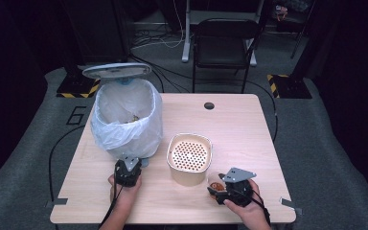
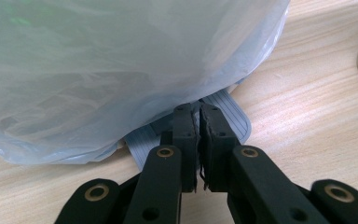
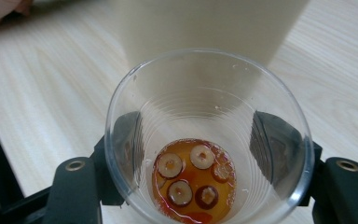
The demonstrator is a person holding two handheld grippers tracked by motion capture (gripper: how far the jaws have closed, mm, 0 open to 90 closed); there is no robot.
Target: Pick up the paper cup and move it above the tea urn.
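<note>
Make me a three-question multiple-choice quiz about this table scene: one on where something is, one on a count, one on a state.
1. Where does the beige strainer pot stand?
A. inside the bin
B. right of the lined bin
C. on the chair

2. How many round slices lie in the clear cup?
A. none
B. about five
C. twenty

3. How is the right gripper?
A. shut on the clear cup
B. open, empty
C. lying on the floor

Answers: B, the high view shows them side by side; B, they show in the liquid; A, both jaws press the cup's sides.

The desk (image 1: 249,124) carries one lined bin (image 1: 127,120), one beige strainer pot (image 1: 189,158) and one clear cup (image 3: 209,140). Inside the cup float about five fruit slices (image 3: 170,164), though glare blurs one.
</note>
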